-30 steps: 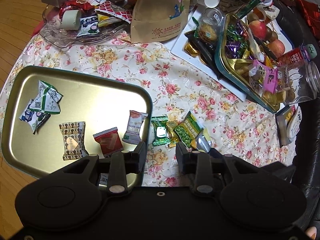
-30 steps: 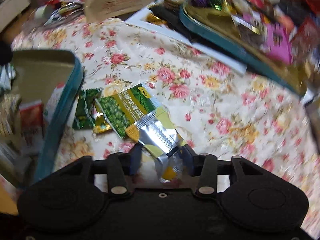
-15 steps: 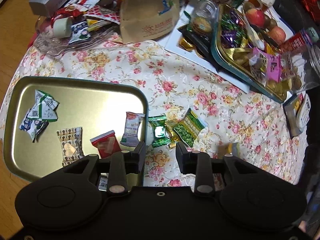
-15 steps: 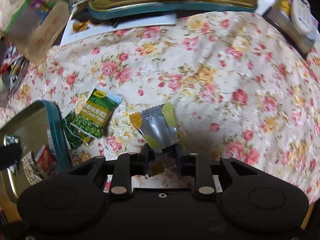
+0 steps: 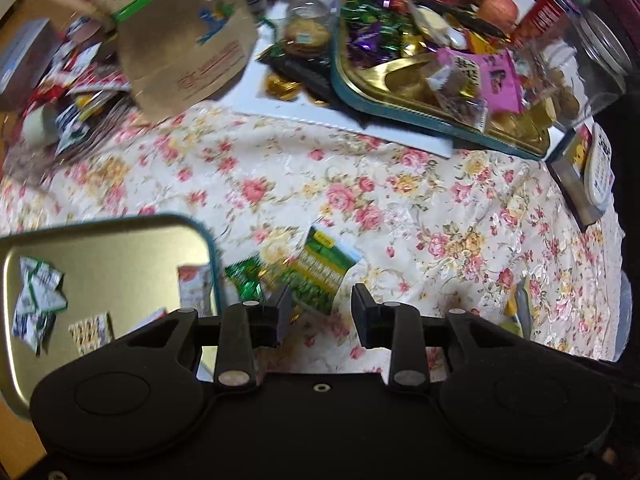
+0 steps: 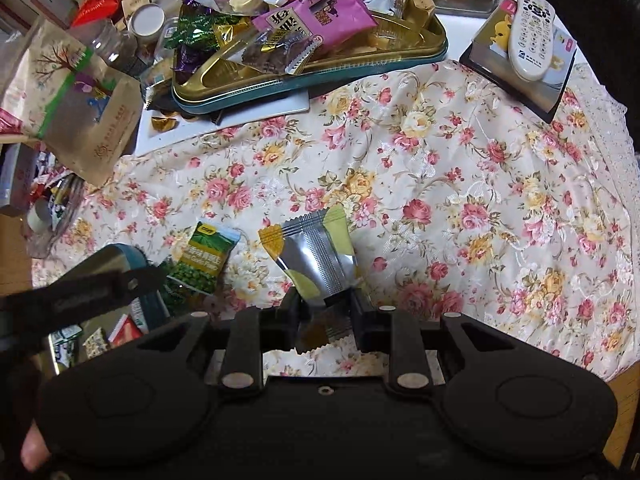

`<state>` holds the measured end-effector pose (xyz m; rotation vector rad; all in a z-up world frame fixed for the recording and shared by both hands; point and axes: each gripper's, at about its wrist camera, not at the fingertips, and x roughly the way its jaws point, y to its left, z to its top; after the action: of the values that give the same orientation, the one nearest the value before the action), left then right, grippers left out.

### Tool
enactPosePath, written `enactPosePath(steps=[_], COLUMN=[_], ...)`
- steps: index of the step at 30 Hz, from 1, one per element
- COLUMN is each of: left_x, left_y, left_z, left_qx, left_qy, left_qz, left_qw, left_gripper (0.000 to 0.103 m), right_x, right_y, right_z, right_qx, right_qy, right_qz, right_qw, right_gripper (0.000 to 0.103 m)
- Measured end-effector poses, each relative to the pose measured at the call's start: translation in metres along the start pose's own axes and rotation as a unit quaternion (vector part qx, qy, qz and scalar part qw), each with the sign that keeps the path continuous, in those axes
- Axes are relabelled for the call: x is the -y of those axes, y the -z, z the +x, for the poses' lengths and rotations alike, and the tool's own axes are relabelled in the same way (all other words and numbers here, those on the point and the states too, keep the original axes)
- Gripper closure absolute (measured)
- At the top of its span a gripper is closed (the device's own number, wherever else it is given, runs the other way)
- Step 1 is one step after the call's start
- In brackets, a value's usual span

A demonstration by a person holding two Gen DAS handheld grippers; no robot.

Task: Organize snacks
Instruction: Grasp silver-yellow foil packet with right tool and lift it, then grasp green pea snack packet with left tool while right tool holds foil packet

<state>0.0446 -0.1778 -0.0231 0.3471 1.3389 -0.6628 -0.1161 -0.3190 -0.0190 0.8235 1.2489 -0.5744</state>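
Note:
My right gripper (image 6: 326,312) is shut on the lower end of a silver and yellow snack packet (image 6: 316,256), held up above the floral cloth. A green pea packet (image 5: 324,276) lies flat on the cloth beside a green foil sweet (image 5: 244,280), just right of the gold tray (image 5: 120,264). My left gripper (image 5: 322,308) hangs open right over the pea packet's near edge, pads apart and not touching it. The tray holds several small wrapped snacks (image 5: 36,300). In the right wrist view the pea packet (image 6: 206,258) and one left finger (image 6: 100,284) show at the left.
A second gold tray (image 5: 400,108) with a teal rim, piled with sweets, sits on a white board at the back. A brown paper bag (image 5: 192,52), a glass jar (image 5: 592,52) and a glass dish of snacks (image 5: 72,112) crowd the far side. A remote (image 6: 532,36) lies at the right.
The right gripper closed on the silver and yellow packet, lifted it off the cloth and rolled. The left gripper slid right from over the tray's corner to above the pea packet.

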Motion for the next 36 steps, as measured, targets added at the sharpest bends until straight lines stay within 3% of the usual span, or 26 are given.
enactPosePath(steps=[8,17,22,36], left_x=[0.013,0.006,0.008,0.006], left_y=[-0.005,-0.016,-0.018,-0.018], left_z=[0.027,0.054,0.068,0.086], left_qx=[-0.006,-0.029,-0.039,-0.06], left_qy=[-0.037,-0.036,-0.049,-0.036], left_qz=[0.062,0.043,0.054,0.055], left_qw=[0.9973,0.998,0.9965,0.996], left_gripper=[0.06,0.06,0.06,0.059], right_x=[0.007,0.01,0.015,0.016], right_y=[-0.002,-0.006,-0.008,-0.009], right_z=[-0.008,-0.012,-0.014,-0.011], right_qx=[0.007,0.001,0.005,0.001], right_qy=[-0.012,-0.039,-0.035,-0.035], right_qz=[0.022,0.032,0.04,0.047], right_qw=[1.0,0.999,0.999,0.998], right_gripper=[0.076,0.076,0.076,0.076])
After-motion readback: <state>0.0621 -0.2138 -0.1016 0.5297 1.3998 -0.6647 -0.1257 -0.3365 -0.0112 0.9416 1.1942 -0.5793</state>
